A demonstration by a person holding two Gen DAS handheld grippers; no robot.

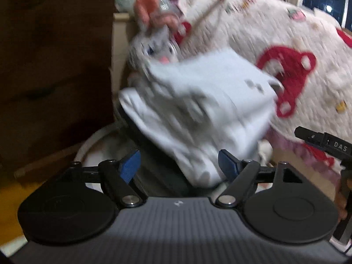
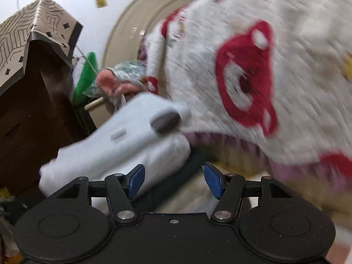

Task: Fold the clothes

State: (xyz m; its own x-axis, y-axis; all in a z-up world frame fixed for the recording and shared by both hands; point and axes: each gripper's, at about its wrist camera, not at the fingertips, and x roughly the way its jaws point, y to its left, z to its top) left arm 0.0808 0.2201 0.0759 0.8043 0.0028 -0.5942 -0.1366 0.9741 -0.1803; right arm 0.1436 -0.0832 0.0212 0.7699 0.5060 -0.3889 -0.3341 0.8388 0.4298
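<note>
A folded pale blue garment (image 1: 198,92) lies tilted on a dark pile, blurred in both views. Its lower end hangs between the blue pads of my left gripper (image 1: 179,167), which stands open, the pads not pressing on it. In the right wrist view the same garment (image 2: 123,140) sits ahead and to the left. My right gripper (image 2: 175,181) is open too; its left pad (image 2: 136,180) overlaps the cloth's near edge and the right pad stands free. A black part of the right gripper's body (image 1: 323,145) shows at the right edge of the left wrist view.
A white quilt with red car prints (image 1: 286,44) (image 2: 264,66) heaps up behind and to the right. A grey plush toy with pink ears (image 1: 154,39) leans behind the garment. A dark wooden dresser (image 1: 55,66) stands left, a round white tub (image 1: 94,145) below it.
</note>
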